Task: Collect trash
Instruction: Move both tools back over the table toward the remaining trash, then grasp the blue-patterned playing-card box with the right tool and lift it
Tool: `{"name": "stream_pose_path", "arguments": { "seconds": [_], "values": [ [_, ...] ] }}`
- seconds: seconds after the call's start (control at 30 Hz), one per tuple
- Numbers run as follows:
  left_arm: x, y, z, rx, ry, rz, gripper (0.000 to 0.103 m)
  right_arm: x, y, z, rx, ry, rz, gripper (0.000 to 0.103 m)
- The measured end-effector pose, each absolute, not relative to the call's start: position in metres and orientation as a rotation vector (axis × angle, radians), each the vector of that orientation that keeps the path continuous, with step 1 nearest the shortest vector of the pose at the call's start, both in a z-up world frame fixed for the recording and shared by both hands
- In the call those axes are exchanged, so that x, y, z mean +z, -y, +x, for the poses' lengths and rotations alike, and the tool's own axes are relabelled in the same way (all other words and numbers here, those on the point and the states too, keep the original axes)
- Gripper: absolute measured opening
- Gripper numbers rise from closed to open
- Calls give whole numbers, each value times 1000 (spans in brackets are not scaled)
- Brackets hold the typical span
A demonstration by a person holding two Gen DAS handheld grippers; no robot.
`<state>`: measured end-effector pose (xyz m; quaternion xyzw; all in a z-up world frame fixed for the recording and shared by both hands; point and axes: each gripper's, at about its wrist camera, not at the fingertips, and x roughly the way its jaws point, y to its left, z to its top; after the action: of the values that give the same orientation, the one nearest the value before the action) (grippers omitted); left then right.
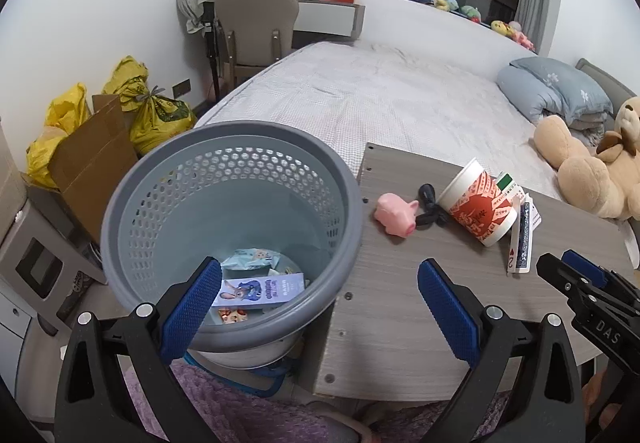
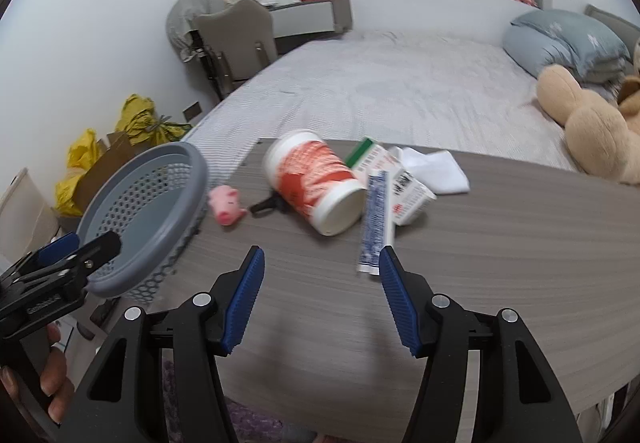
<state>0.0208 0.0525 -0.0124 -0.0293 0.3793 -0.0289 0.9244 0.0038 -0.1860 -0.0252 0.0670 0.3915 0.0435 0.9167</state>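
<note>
A red-and-white paper cup (image 1: 476,203) (image 2: 316,183) lies on its side on the grey wood table (image 1: 400,303) (image 2: 500,263). A blue-patterned playing card (image 1: 522,239) (image 2: 374,219), two small white boxes (image 2: 412,191) and a white tissue (image 2: 436,167) lie beside it. The grey perforated basket (image 1: 120,219) (image 2: 176,203) stands off the table's left edge with wrappers (image 1: 260,287) at its bottom. My left gripper (image 1: 320,283) (image 2: 94,243) is open, one finger over the basket's mouth, the other over the table. My right gripper (image 2: 320,255) (image 1: 556,261) is open above the table, short of the card, with nothing between its fingers.
A pink pig toy (image 1: 396,213) (image 2: 226,205) and a black clip (image 1: 430,203) (image 2: 264,205) lie left of the cup. Behind the table is a bed (image 1: 380,95) with a teddy bear (image 1: 592,171). Yellow bags (image 1: 156,111) and a cardboard box (image 1: 92,159) stand by the wall.
</note>
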Motion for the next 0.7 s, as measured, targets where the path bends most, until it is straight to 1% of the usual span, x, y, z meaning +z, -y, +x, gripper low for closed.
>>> {"name": "stream_pose_path", "arguments": {
  "seconds": [0.3, 0.7],
  "values": [
    [-19, -31, 34, -71, -803, -25, 97, -55, 206, 28, 20, -870, 161, 57],
    [-24, -15, 46, -82, -823, -1, 97, -72, 213, 61, 7, -907, 152, 56]
  ]
}}
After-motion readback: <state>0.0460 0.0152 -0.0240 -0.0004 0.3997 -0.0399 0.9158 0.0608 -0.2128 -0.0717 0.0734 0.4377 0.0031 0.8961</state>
